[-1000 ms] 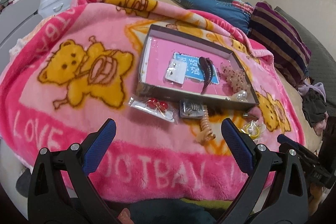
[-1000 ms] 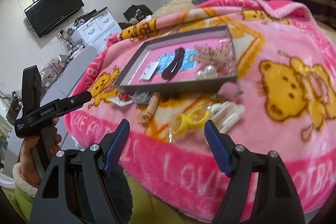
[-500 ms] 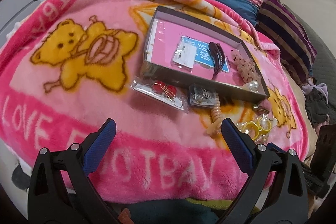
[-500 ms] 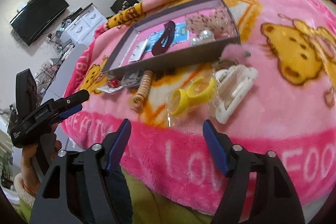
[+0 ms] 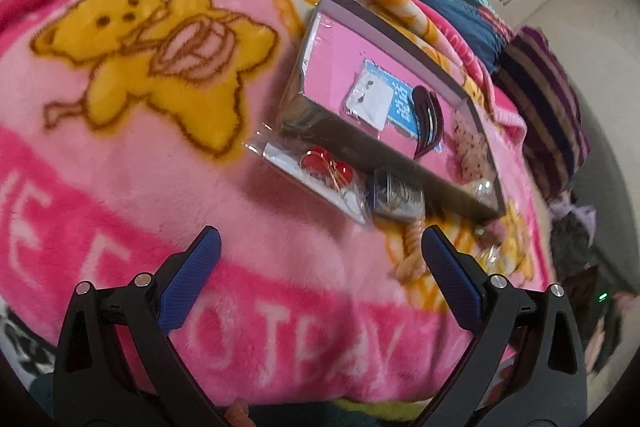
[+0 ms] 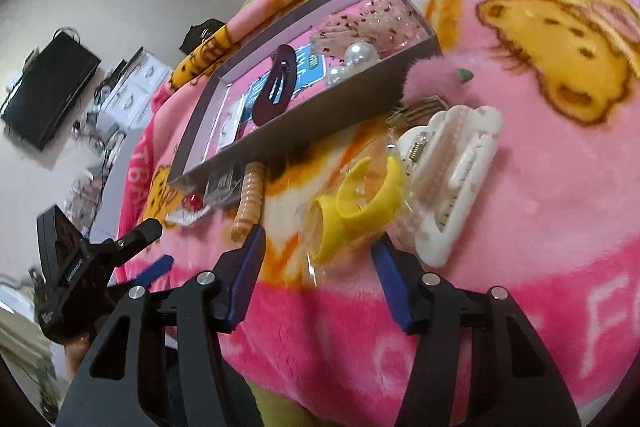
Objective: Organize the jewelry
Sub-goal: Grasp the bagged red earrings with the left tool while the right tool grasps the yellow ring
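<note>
the right gripper (image 6: 318,247) is hovering with fingers spread and empty, just near of the yellow clip (image 6: 360,199), which is lying in a clear bag on the blanket (image 6: 560,187), near of the box (image 6: 320,115). the clip is looking light and stiff, but its bag is looking slippery and crinkly, so pinching across the clip's thick body seems safer than gripping loose film. the white clip (image 6: 452,171) is lying just right of it. the left gripper (image 5: 320,255) is also spread and holding nothing, near of the earring bag (image 5: 316,167).
</note>
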Tool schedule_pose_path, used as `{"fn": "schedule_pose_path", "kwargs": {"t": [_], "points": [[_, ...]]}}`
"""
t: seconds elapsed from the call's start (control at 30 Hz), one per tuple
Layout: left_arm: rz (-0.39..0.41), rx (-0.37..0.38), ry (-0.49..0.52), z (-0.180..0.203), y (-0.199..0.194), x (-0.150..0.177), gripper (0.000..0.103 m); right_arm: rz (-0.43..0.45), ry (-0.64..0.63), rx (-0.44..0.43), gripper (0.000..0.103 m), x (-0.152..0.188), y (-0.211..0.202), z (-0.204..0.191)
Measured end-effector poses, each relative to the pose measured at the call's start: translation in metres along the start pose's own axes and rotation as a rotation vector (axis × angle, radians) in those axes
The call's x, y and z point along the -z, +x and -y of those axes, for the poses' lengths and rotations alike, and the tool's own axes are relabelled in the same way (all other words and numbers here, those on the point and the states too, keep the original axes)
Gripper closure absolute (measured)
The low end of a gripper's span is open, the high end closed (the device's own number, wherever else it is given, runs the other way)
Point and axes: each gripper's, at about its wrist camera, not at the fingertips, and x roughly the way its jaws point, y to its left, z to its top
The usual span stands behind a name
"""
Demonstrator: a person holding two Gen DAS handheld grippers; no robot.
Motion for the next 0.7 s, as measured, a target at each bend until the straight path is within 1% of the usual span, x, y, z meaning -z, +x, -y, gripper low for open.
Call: {"fn": "schedule_pose_path", "kwargs": {"t": [0.13, 0.27, 0.33, 0.37, 0.4, 0.43, 0.5, 0.57, 0.63, 0.67, 0.7], "points": [[0.005, 0.045, -0.067, -0.007, 0.006, -0.008, 0.009, 0.020, 0.042, -0.002, 0.049, -0.006, 0.007, 0.004], [0.002, 0.049, -0.095, -0.007, 0.014, -0.012, 0.009, 0.045, 0.043, -0.003, 0.050, -0.011, 0.013, 0.004], [0.000, 0.064, -0.128, -0.009, 0.017, -0.014, 0.009, 0.048, 0.051, -0.004, 0.061, -0.013, 0.016, 0.005], [0.004, 0.072, -0.143, -0.010, 0.017, -0.015, 0.009, 0.049, 0.063, -0.011, 0.063, -0.014, 0.017, 0.008], [0.008, 0.079, -0.155, -0.011, 0.018, -0.016, 0.012, 0.049, 0.066, -0.011, 0.069, -0.014, 0.018, 0.009], [0.011, 0.079, -0.164, -0.012, 0.018, -0.017, 0.015, 0.050, 0.068, -0.012, 0.073, -0.014, 0.018, 0.011], [0.012, 0.066, -0.168, -0.010, 0.020, -0.018, 0.034, 0.053, 0.074, -0.028, 0.075, -0.015, 0.019, 0.014], [0.006, 0.053, -0.173, -0.008, 0.025, -0.019, 0.041, 0.054, 0.070, -0.038, 0.076, -0.015, 0.020, 0.013], [0.008, 0.012, -0.155, -0.005, 0.028, -0.020, 0.061, 0.053, 0.060, -0.057, 0.079, -0.015, 0.018, 0.013], [0.009, 0.006, -0.151, -0.005, 0.029, -0.019, 0.069, 0.053, 0.049, -0.062, 0.079, -0.014, 0.016, 0.013], [0.010, 0.014, -0.154, -0.006, 0.030, -0.018, 0.070, 0.056, 0.037, -0.067, 0.080, -0.013, 0.014, 0.012]]}}
